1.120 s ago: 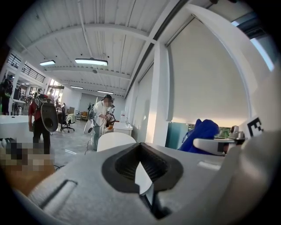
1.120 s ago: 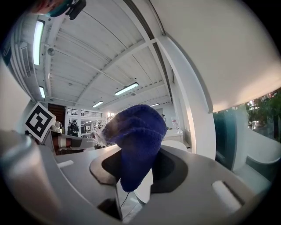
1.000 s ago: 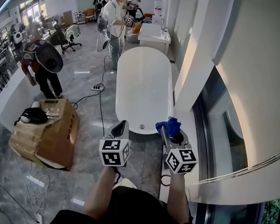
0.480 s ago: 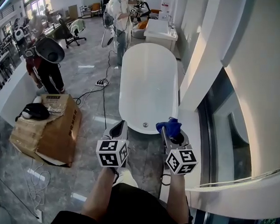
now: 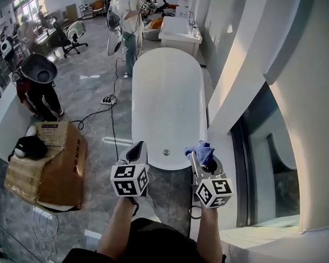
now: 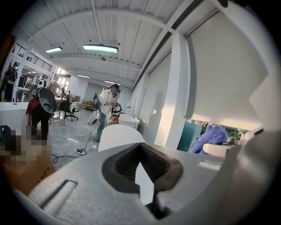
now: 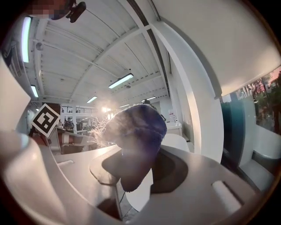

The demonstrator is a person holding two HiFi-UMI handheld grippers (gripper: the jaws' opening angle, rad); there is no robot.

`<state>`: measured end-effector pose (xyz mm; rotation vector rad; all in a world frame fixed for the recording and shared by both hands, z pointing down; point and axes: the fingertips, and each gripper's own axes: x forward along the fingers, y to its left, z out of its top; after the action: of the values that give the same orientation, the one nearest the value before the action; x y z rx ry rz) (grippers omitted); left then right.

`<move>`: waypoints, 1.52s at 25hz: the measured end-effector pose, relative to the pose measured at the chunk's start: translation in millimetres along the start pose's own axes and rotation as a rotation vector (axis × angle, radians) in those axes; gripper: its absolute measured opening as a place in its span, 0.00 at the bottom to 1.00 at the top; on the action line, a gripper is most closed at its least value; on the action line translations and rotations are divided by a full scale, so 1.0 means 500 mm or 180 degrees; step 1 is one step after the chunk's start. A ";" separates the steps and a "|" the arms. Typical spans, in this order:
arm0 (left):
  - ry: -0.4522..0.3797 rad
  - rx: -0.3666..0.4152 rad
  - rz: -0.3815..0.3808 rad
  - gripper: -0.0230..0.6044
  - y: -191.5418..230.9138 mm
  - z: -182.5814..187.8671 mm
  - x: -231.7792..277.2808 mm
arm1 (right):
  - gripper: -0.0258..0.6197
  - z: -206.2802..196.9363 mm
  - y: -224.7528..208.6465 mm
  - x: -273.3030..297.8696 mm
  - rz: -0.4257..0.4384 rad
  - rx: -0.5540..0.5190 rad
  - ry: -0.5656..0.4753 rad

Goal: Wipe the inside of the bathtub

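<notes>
Right claw (image 5: 199,156) pinches blue cloth (image 5: 203,151) near bathtub (image 5: 165,96) rim (left claw (image 5: 137,150) closed, empty).

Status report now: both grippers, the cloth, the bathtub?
Left gripper shut, empty. Right gripper shut on blue cloth. Both hover before white bathtub, near end; wiping not begun. Nothing seen inside it.
</notes>
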<state>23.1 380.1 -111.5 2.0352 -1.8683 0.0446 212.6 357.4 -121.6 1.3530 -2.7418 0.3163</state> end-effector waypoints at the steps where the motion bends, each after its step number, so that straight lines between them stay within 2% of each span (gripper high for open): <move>1: 0.0026 -0.0014 -0.0001 0.04 0.017 0.005 0.020 | 0.26 -0.004 -0.003 0.026 -0.0014 0.0025 0.0040; 12: 0.0408 0.0019 -0.0017 0.04 0.253 0.068 0.300 | 0.26 -0.018 0.016 0.434 0.0134 0.0190 0.0328; 15: 0.0519 -0.0042 -0.0094 0.04 0.286 0.065 0.374 | 0.26 -0.034 0.003 0.498 0.0075 0.0213 0.0440; 19: 0.0696 -0.0159 -0.0266 0.04 0.275 0.034 0.448 | 0.26 -0.057 -0.051 0.522 -0.0130 0.0217 0.0644; 24: 0.0858 -0.0167 -0.0351 0.04 0.252 0.011 0.508 | 0.26 -0.060 -0.112 0.539 -0.0312 0.0326 0.0679; 28: 0.0851 -0.0135 -0.0315 0.04 0.227 0.031 0.535 | 0.26 -0.061 -0.145 0.560 -0.0229 0.0399 0.0725; 33: 0.0756 0.0025 -0.0070 0.04 0.220 0.100 0.569 | 0.26 0.001 -0.171 0.623 0.0107 0.0473 0.0535; 38: 0.0676 0.0080 0.0048 0.04 0.157 0.136 0.606 | 0.26 0.042 -0.251 0.635 0.0272 0.0518 0.0468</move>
<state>-32.6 67.4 -72.3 1.9483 -1.7595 0.2786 118.7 31.8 -74.8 1.1936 -2.7057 0.6305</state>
